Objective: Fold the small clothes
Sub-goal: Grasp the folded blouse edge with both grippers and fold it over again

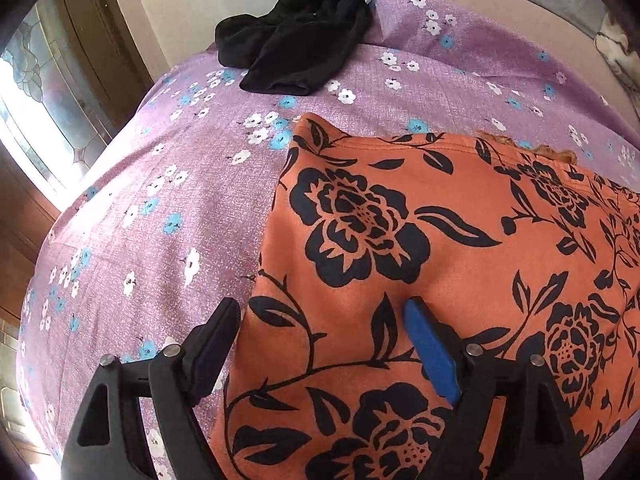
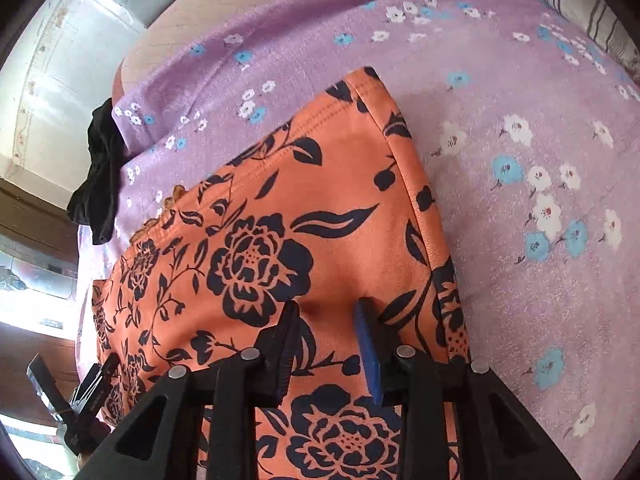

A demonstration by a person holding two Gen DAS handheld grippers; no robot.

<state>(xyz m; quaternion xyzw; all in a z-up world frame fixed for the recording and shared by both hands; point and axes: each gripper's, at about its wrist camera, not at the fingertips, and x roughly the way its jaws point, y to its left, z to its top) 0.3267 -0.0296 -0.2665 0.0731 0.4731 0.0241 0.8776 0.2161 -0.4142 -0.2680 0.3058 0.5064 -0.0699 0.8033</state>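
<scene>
An orange garment with black flower print (image 1: 440, 240) lies flat on the purple flowered bedsheet (image 1: 160, 200). My left gripper (image 1: 320, 312) is open and hovers over the garment's near left edge, its jaws wide apart and empty. In the right wrist view the same garment (image 2: 280, 220) lies folded with a seam edge at the right. My right gripper (image 2: 328, 308) is open over the garment's near right part, its jaws moderately apart with nothing between them. The left gripper (image 2: 72, 392) shows at the lower left of that view.
A crumpled black garment (image 1: 296, 36) lies at the far left part of the bed, also in the right wrist view (image 2: 100, 184). A striped pillow (image 2: 592, 12) sits at the far right. A wooden door and window stand left of the bed.
</scene>
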